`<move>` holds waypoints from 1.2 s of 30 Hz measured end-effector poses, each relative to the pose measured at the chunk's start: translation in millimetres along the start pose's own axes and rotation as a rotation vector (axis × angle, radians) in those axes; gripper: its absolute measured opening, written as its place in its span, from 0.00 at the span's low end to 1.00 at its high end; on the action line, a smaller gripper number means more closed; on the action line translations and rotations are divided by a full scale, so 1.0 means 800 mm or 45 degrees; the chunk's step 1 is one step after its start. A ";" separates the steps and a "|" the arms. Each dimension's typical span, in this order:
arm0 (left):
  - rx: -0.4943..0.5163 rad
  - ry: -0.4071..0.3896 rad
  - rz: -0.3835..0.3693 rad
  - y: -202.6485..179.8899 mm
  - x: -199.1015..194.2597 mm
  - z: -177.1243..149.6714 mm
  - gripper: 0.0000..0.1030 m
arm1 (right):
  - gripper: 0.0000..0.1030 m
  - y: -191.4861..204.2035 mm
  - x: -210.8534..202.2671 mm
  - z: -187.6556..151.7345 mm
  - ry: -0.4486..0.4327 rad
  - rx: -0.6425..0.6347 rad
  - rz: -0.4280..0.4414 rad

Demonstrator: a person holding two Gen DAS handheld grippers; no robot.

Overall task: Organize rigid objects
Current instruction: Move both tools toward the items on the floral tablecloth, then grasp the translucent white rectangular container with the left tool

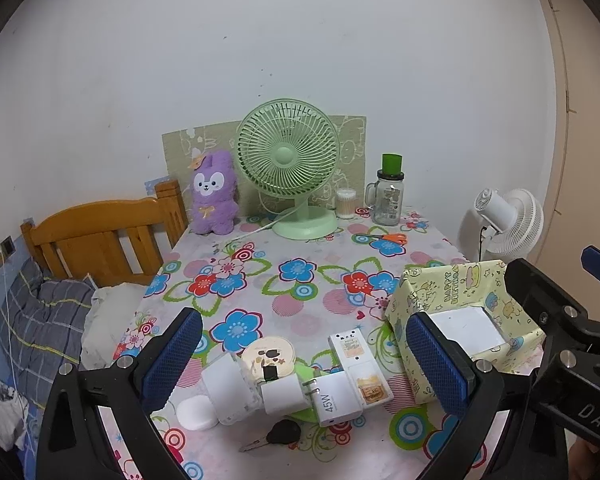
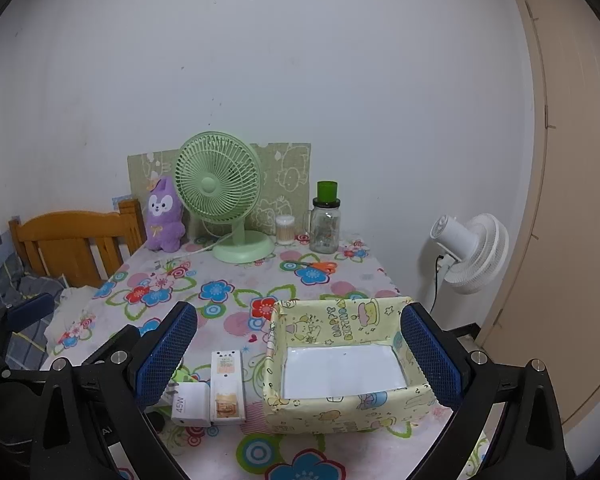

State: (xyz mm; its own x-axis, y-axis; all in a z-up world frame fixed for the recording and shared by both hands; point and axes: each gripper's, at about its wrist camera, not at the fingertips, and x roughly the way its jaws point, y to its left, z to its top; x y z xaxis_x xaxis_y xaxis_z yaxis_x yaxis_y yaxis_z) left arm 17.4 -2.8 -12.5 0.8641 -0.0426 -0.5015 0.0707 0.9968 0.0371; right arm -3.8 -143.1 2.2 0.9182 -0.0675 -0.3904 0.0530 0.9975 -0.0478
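White 45W charger (image 1: pixel 334 400) lies below and between the spread-apart fingers of the empty left hand-held gripper (image 1: pixel 304 360).

I am in a home bedroom: a wooden bed frame (image 1: pixel 104 236) with a plaid pillow (image 1: pixel 40 320) stands against the left edge of my flower-cloth table (image 1: pixel 300 280), a purple plush toy (image 1: pixel 214 198) sitting at its far-left corner.
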 end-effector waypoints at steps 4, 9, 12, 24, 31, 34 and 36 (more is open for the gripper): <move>-0.005 0.004 0.002 0.001 0.000 0.000 1.00 | 1.00 0.001 0.002 -0.001 0.005 0.004 0.005; -0.010 0.010 0.003 0.003 0.002 -0.001 1.00 | 1.00 0.003 0.003 -0.003 0.011 0.007 0.009; -0.013 0.021 0.004 0.005 0.004 -0.003 1.00 | 1.00 0.005 0.005 -0.005 0.020 0.009 0.018; -0.022 0.064 0.014 0.024 0.022 -0.008 1.00 | 1.00 0.025 0.023 -0.007 0.051 0.006 0.047; -0.041 0.112 0.021 0.041 0.039 -0.016 1.00 | 1.00 0.048 0.039 -0.011 0.082 -0.015 0.071; -0.054 0.136 0.026 0.049 0.047 -0.021 1.00 | 1.00 0.059 0.046 -0.014 0.095 -0.028 0.078; -0.059 0.155 0.031 0.056 0.053 -0.024 1.00 | 1.00 0.066 0.051 -0.016 0.106 -0.032 0.087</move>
State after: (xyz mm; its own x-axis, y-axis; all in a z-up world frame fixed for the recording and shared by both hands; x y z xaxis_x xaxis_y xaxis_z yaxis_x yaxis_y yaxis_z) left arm 47.5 41.1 -49.1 0.7984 -0.0126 -0.6021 0.0249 0.9996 0.0121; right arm 31.6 -93.6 -28.3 0.8836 -0.0020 -0.4683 -0.0196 0.9990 -0.0411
